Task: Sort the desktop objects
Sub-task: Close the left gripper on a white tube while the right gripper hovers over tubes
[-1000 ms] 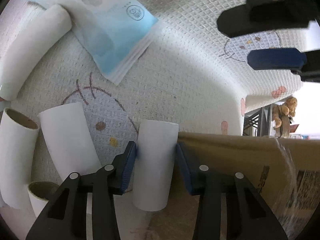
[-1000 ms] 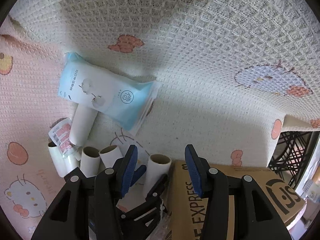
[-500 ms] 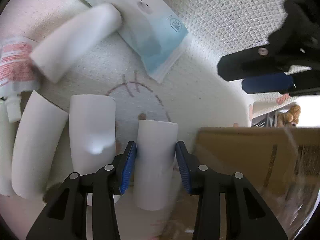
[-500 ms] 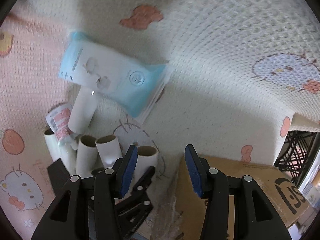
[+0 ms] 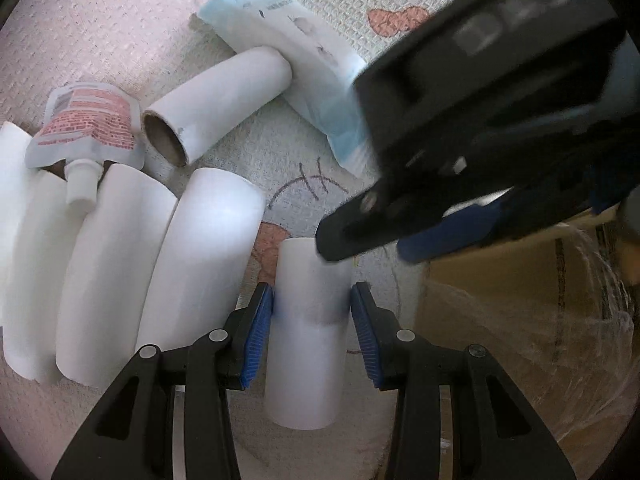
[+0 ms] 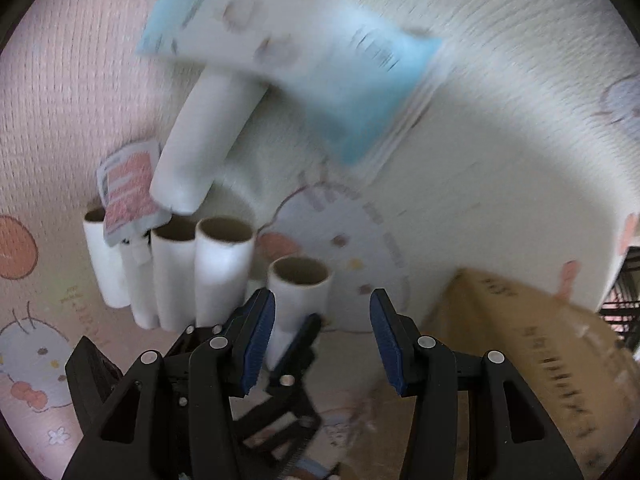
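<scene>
My left gripper [image 5: 312,332] is shut on a white paper tube [image 5: 308,292], its blue pads pressing on both sides. In the right wrist view this tube [image 6: 300,280] stands upright with its top showing and the left gripper [image 6: 286,344] around its lower part. To its left is a row of several white tubes [image 5: 200,264] [image 6: 224,268], a small gap away. My right gripper [image 6: 322,332] hovers open above the held tube, nothing between its pads. In the left wrist view the right gripper [image 5: 364,246] fills the upper right, its tips just over the tube's top.
A cardboard box [image 5: 520,312] [image 6: 520,340] wrapped in plastic film sits to the right. Another tube [image 5: 216,108] lies on its side against a blue-and-white wipes packet [image 5: 296,64]. A red-and-white spout pouch [image 5: 86,124] rests on the row's left end. A cartoon-print mat [image 5: 120,20] covers the surface.
The left gripper has carried its tube away from the box towards the row of tubes. The right gripper has come down and closer, now over the held tube.
</scene>
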`<act>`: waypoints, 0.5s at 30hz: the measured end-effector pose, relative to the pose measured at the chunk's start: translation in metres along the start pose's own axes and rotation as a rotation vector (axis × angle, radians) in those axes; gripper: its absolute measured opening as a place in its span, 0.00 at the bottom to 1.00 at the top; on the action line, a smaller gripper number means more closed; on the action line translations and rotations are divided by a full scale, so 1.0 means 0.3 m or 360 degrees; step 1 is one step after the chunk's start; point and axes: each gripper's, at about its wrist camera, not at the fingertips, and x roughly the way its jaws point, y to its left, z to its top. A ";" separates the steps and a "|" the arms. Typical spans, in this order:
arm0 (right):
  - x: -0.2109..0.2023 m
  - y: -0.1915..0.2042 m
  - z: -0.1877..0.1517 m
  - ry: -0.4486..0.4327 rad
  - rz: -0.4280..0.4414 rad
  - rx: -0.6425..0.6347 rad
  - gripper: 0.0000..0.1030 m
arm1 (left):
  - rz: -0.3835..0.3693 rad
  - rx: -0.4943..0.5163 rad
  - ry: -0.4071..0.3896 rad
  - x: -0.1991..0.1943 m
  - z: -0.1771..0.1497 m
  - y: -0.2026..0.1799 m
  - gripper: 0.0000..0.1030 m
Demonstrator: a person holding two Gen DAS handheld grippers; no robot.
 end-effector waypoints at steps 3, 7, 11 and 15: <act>0.039 0.007 -0.003 0.0019 -0.0025 0.0011 0.45 | 0.0011 0.0019 -0.0054 -0.009 -0.018 -0.001 0.44; 0.111 -0.018 -0.006 0.0099 0.0093 0.0126 0.45 | 0.0027 0.0049 -0.0103 -0.011 -0.034 -0.010 0.43; 0.169 -0.036 -0.011 0.0169 0.0268 0.0214 0.45 | 0.0004 0.0033 -0.0107 -0.013 -0.034 -0.005 0.43; 0.175 -0.036 -0.011 0.0113 0.0301 0.0232 0.45 | -0.0007 0.0030 -0.0105 -0.013 -0.034 -0.010 0.43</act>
